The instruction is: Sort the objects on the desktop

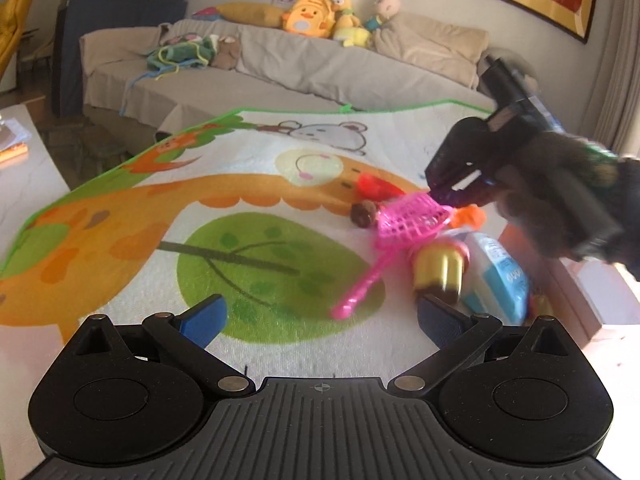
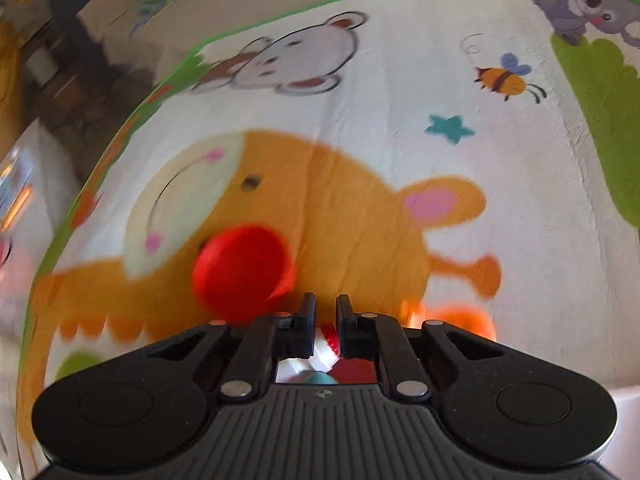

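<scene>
Nearest us, our left gripper [image 1: 320, 312] hangs low over the mat [image 1: 248, 236], its blue fingers [image 1: 204, 316] spread wide with nothing between them, aimed along the mat toward its far edge.

Just beyond its right finger lies a cluster of toys near the mat's right edge. A pink racket [image 1: 394, 236] is the clearest: its long axis runs diagonally, handle tip pointing back toward us and to the left over the green tree print, netted head up and to the right. Beside it a yellow cup toy [image 1: 438, 270] lies tipped, its dark base toward us, and a blue pack [image 1: 498, 276] sits just beside that at the right edge. Past the racket head are a small brown lump [image 1: 363, 213], a red cap [image 1: 376, 186] and something orange [image 1: 472, 216], too blurred to name.

Our right gripper [image 1: 440, 196] comes in from the right, tilted down, its tip at the racket's head; from the left view the fingers appear to pinch the rim, and the head is lifted off the mat. In the right view the right gripper [image 2: 323, 312] shows its fingers drawn close, a narrow gap left, though the racket itself is not seen there. The cap [image 2: 242, 270] lies just left of the fingers on the orange giraffe print.

Beyond the far edge stands a sofa [image 1: 320, 64] with plush toys [image 1: 316, 16].
</scene>
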Motion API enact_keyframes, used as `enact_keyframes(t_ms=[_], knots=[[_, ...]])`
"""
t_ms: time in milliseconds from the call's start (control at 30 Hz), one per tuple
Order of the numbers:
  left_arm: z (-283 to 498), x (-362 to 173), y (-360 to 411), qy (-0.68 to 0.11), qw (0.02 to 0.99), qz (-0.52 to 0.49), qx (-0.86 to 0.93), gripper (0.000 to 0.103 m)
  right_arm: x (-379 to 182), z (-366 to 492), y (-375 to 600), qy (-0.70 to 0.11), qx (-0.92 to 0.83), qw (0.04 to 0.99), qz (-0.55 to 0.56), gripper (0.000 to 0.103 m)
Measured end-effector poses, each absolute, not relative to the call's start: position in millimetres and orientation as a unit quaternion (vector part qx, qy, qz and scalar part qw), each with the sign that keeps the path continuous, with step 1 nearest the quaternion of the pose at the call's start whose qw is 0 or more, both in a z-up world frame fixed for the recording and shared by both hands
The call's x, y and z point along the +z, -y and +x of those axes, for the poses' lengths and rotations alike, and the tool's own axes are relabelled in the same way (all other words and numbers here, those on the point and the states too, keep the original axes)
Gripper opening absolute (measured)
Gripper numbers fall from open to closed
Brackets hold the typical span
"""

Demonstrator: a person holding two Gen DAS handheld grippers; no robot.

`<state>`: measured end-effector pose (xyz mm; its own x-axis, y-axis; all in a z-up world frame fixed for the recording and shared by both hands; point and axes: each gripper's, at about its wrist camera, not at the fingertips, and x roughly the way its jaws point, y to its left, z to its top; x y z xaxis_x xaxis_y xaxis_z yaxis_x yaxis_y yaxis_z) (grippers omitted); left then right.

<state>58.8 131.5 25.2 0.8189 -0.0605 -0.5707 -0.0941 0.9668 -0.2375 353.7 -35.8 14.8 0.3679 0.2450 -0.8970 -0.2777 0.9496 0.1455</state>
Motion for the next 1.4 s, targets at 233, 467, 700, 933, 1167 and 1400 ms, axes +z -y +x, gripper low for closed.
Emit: enact_keyframes(t_ms=[233, 467, 700, 933, 1167, 1400], knots=[[38, 21, -108, -0.326, 0.938, -0.113, -0.005, 0.103, 32, 262, 55, -0.553, 0.212, 0.805, -0.027, 0.011], [14, 26, -94, -0.318, 0.941, -0.105, 0.041, 0.103, 85, 138, 134, -0.437, 0.248, 0.864, -0.03, 0.052], [-1, 51, -65, -0.297, 0.951, -0.087, 0.024, 0.103, 25, 59, 155, -0.426, 0.253, 0.866, -0.061, 0.078], [-4, 71, -49, -0.289, 0.955, -0.059, 0.031, 0.103, 0, 41, 114, -0.363, 0.265, 0.88, -0.154, 0.088], [31, 52, -11, -0.329, 0.942, -0.056, -0.031, 0.103, 13, 25, 177, -0.386, 0.284, 0.873, -0.095, 0.083], [67, 25, 16, -0.352, 0.935, -0.018, -0.044, 0.103, 65, 14, 274, -0.286, 0.138, 0.948, -0.027, 0.101]])
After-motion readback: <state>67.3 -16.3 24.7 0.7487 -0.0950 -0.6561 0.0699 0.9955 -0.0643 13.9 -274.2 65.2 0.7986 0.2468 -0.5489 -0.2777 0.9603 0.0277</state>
